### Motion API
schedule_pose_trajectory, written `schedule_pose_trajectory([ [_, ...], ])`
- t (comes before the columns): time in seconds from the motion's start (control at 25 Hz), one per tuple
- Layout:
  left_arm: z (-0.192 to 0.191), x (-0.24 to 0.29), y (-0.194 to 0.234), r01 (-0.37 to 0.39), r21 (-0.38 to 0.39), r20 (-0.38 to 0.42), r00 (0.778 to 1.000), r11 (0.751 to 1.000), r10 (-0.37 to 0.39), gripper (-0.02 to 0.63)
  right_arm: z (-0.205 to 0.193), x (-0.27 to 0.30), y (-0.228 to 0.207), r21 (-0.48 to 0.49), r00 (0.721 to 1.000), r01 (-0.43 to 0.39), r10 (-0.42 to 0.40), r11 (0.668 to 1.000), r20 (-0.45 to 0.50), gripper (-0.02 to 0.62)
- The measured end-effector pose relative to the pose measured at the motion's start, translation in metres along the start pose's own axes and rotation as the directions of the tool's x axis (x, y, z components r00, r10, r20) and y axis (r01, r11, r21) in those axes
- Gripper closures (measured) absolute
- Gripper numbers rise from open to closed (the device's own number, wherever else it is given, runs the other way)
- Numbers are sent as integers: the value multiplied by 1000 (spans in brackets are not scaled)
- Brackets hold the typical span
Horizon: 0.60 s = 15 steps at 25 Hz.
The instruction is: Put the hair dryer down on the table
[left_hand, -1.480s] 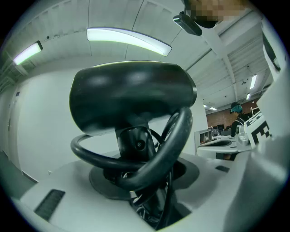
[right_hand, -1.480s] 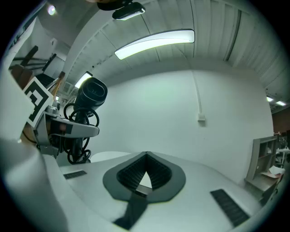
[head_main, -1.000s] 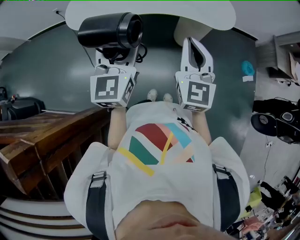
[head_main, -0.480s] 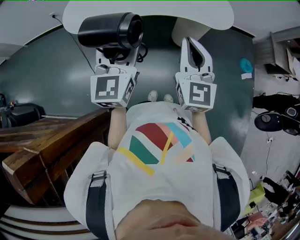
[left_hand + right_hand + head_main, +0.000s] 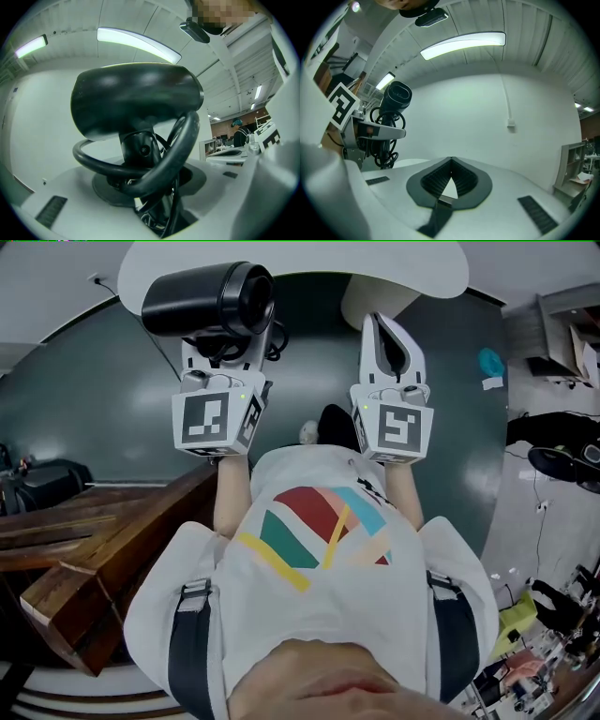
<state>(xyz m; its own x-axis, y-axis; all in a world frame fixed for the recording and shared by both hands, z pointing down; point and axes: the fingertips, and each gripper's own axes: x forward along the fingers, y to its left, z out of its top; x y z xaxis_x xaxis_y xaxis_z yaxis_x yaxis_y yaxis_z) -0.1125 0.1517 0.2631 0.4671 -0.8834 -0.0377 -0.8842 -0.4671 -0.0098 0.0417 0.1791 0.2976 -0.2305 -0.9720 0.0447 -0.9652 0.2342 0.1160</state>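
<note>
- Shifted leftward since earlier: hair dryer, barrel horizontal, nozzle toward right gripper.
- Its handle is pinched by the partly spread left gripper.
- Right gripper is pressed together, empty.

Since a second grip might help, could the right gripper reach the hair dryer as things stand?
Probably yes: the hair dryer, held by the left gripper, is beside the right gripper with nothing between, though the right's jaws are shut.
</note>
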Motion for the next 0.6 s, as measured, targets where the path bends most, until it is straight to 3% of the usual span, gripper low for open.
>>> schedule_pose_trajectory([
  [0.6, -6, 48, 31, -26, 28, -15, 1000, 999, 27, 399, 4, 69, -13, 12, 999, -30, 30, 999, 35, 586],
])
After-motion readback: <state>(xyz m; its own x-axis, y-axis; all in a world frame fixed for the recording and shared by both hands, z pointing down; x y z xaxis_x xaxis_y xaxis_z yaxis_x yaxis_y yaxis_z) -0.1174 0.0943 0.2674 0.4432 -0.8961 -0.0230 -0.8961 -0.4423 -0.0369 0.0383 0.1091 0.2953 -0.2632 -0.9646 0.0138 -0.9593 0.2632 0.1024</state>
